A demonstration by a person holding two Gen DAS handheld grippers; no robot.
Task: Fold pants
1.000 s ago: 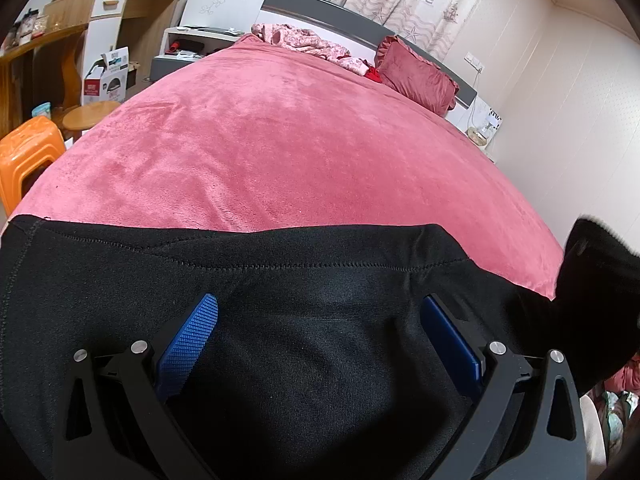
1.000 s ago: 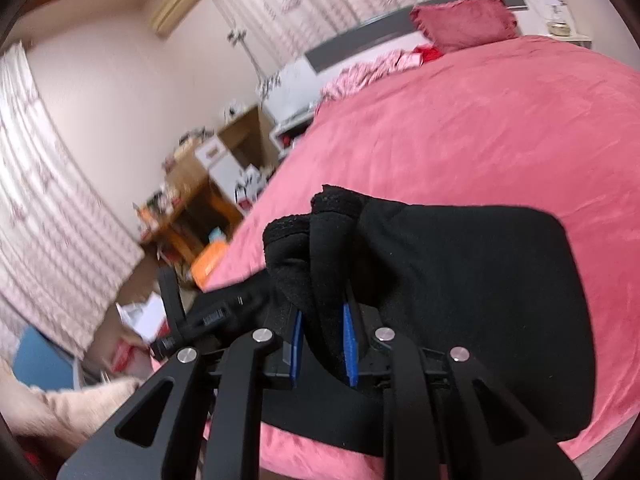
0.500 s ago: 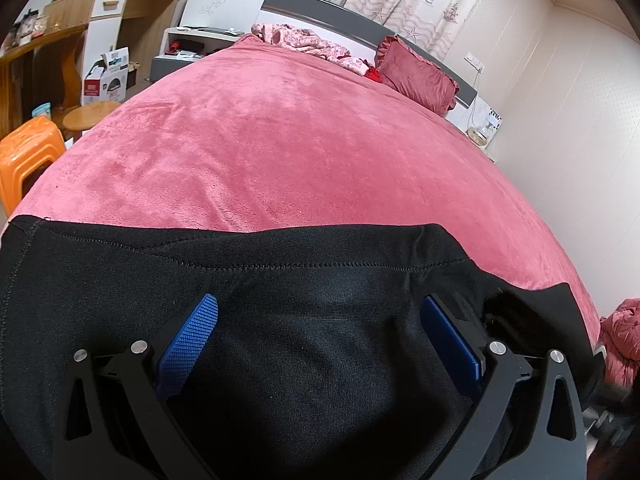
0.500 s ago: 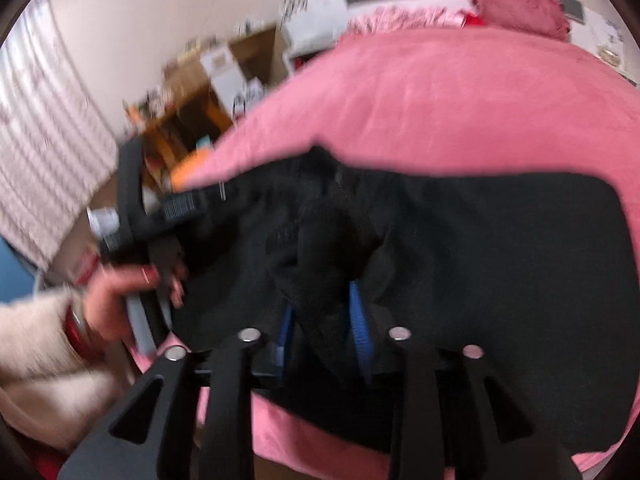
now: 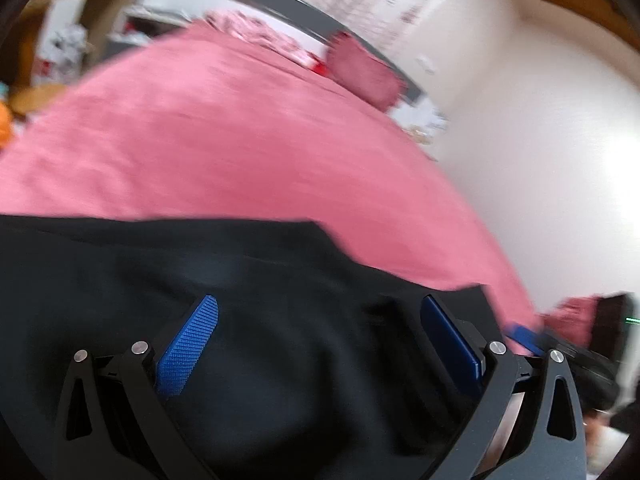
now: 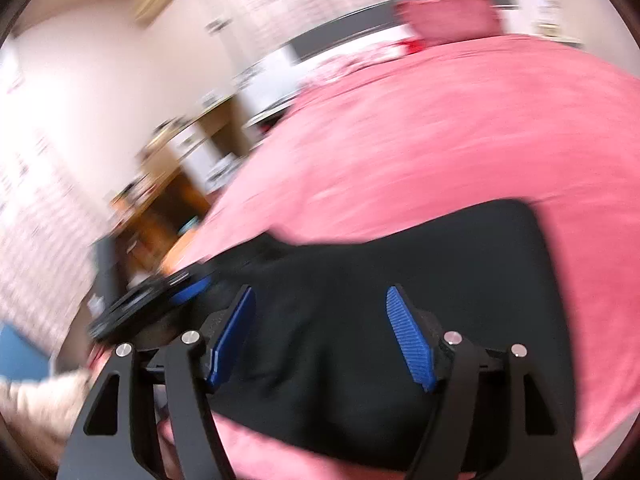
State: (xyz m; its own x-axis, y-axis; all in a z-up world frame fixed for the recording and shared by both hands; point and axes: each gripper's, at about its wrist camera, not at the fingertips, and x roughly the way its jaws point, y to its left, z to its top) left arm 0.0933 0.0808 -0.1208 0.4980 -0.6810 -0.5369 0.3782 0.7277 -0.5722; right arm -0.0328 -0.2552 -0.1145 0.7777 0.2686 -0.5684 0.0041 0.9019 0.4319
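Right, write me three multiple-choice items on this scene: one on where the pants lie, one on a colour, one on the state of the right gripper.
1. Where do the black pants lie?
A. On the floor
B. On the bed
C. Over a chair

2. What colour is the blanket on the bed?
A. Pink
B. Green
C. White

3. How does the right gripper stand?
A. Shut on a fold of cloth
B. Shut on nothing
C. Open over the pants

Key: 1 B, the dark cloth lies flat on the near part of the bed. 2 A, pink fills the bed. 3 C, the blue pads stand wide apart, having just opened, and clamp no cloth.
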